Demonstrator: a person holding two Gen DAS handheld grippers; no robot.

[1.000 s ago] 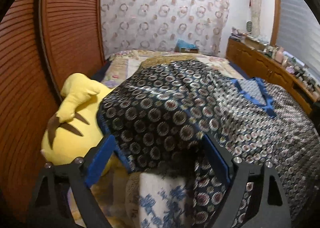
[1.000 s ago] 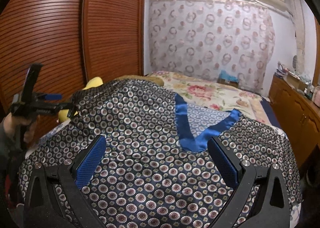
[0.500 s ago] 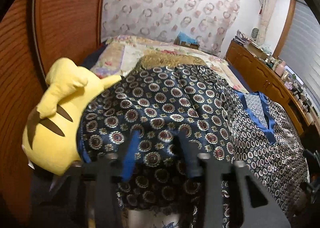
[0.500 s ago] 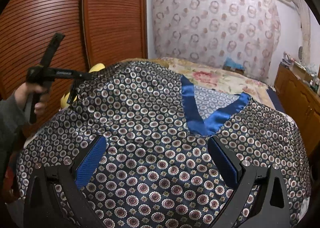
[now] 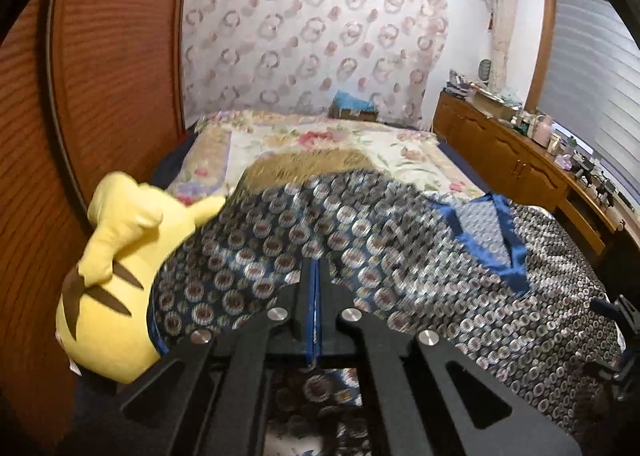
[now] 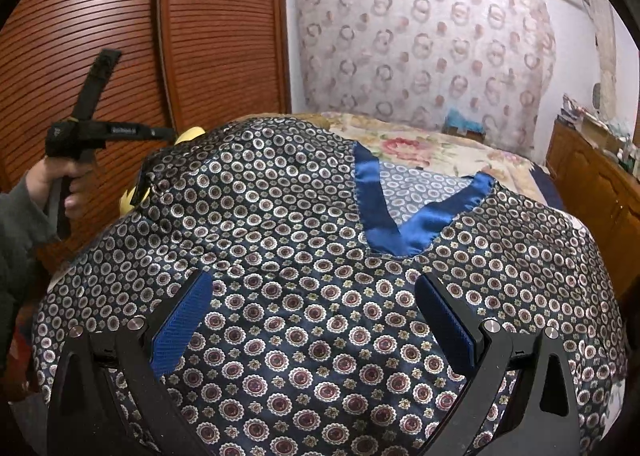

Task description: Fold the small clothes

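A navy satin top (image 6: 304, 240) with round medallion print and a bright blue V-neck (image 6: 400, 224) lies spread over the bed. In the left wrist view the top (image 5: 360, 240) fills the middle. My left gripper (image 5: 316, 276) is shut on the top's left edge and lifts it. It also shows in the right wrist view (image 6: 140, 188), pinching that edge at the left. My right gripper (image 6: 316, 312) is open, its blue pads (image 6: 182, 326) apart just above the top's lower front.
A yellow plush toy (image 5: 116, 268) lies at the left beside the slatted wooden wardrobe (image 6: 120, 56). A floral bedspread (image 5: 320, 144) covers the far bed. A wooden dresser (image 5: 520, 168) with several small items runs along the right wall.
My left gripper has closed on the top's left edge and lifted it. The right gripper has stayed open and moved slightly closer over the top.
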